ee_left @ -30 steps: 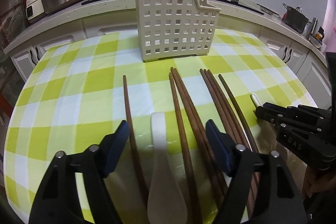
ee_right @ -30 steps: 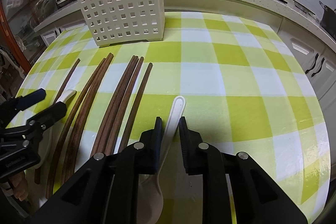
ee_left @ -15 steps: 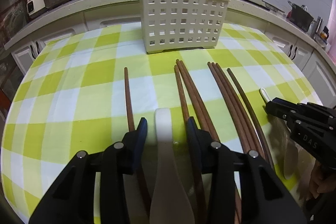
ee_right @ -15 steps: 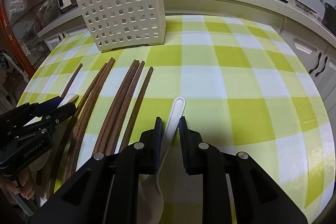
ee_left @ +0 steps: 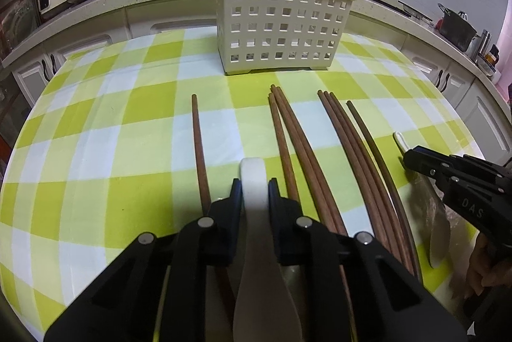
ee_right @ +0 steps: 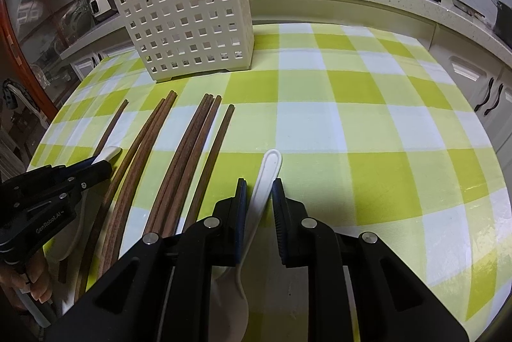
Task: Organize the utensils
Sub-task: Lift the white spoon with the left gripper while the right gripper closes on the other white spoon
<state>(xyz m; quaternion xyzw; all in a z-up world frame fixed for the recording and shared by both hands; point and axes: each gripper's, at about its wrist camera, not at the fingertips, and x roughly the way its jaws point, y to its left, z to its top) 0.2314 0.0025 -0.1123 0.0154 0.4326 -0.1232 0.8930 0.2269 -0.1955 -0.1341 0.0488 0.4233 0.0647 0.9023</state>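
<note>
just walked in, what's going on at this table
A person holds a gripper in each hand. The left gripper is shut on one white spoon, the right gripper on another white spoon. The wooden chopsticks lie on the checked cloth; the cream basket stands beyond them.

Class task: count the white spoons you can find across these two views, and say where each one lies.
2. One white spoon lies between the left tool's fingers, among the chopsticks. The other spoon lies between the right tool's fingers, right of the chopsticks. Others may be hidden.
</note>
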